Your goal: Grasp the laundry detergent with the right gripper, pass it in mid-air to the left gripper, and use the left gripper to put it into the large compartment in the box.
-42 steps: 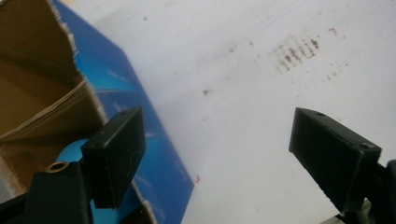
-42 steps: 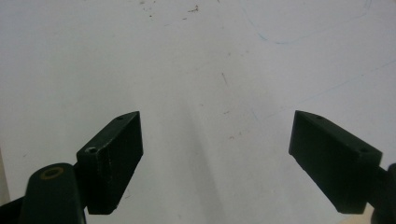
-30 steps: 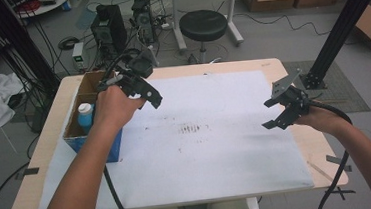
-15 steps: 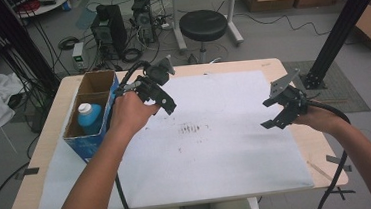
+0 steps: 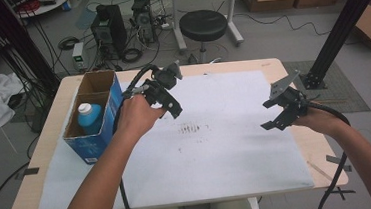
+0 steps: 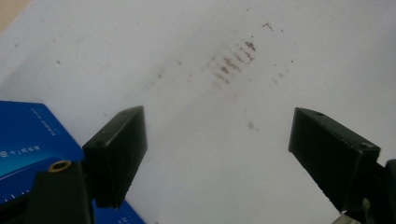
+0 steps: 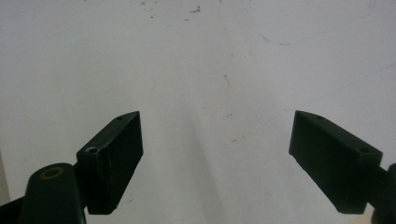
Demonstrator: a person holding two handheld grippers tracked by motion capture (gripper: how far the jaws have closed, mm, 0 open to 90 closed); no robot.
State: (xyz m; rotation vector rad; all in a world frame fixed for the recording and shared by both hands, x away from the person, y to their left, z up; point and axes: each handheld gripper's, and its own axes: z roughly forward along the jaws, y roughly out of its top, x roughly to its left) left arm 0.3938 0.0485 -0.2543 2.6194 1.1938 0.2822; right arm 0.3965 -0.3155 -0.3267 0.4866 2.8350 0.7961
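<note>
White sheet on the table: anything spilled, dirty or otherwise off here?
The white sheet has a patch of brownish smudge marks near its middle, also visible between the open left gripper jaws. Nothing is spilled or toppled.

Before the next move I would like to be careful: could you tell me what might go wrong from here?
The left gripper hangs open close beside the blue box; a careless sweep might knock the box or tip the bottle standing in it. Its cable loops near the box rim and could snag there. The right gripper, also open, sits near the table's edge, so its trailing cable might catch there.
</note>
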